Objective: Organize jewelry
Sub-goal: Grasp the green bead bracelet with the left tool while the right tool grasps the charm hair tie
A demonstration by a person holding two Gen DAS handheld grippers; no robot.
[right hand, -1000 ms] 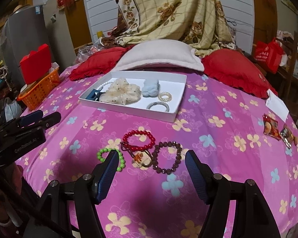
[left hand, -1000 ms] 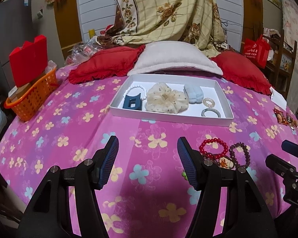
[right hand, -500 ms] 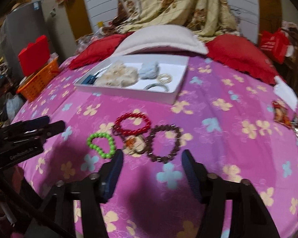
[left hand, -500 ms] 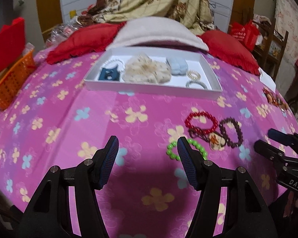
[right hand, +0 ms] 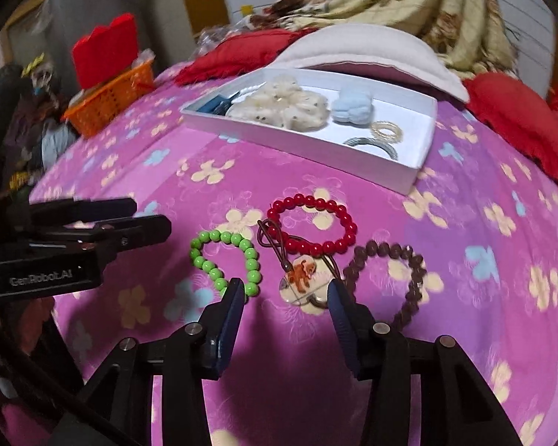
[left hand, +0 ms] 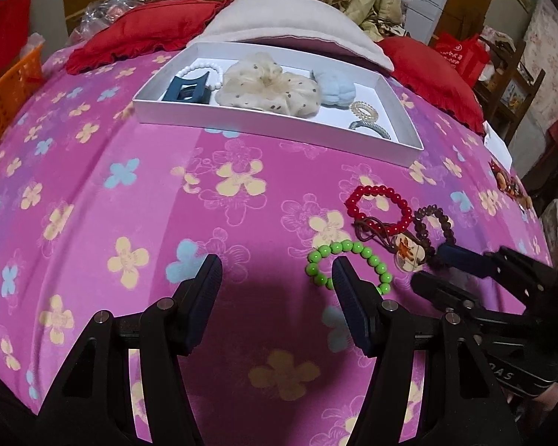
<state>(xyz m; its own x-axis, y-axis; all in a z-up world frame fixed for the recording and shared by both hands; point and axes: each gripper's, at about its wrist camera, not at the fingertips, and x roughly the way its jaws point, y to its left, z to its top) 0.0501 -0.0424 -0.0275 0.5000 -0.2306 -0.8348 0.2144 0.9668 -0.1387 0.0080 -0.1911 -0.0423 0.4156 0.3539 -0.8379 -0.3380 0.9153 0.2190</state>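
Note:
A green bead bracelet [left hand: 348, 262] [right hand: 225, 260], a red bead bracelet [left hand: 379, 206] [right hand: 316, 225], a brown bead bracelet [left hand: 433, 228] [right hand: 388, 278] and a pendant on a cord [left hand: 407, 254] [right hand: 301, 278] lie on the pink flowered bedspread. A white tray [left hand: 264, 124] [right hand: 301, 143] behind them holds a cream scrunchie [left hand: 269, 87], a blue clip, a white bracelet and hair ties. My left gripper [left hand: 275, 278] is open and empty just left of the green bracelet. My right gripper [right hand: 284, 297] is open and empty, its jaws on either side of the pendant.
An orange basket [right hand: 109, 102] with a red box stands at the bed's left edge. Red cushions [left hand: 145, 31] and a white pillow [left hand: 294, 24] lie behind the tray. Small trinkets [left hand: 509, 187] lie at the far right.
Both grippers have moved forward and down toward the bracelets. The right gripper now straddles the pendant; the left sits beside the green bracelet. Both stay open.

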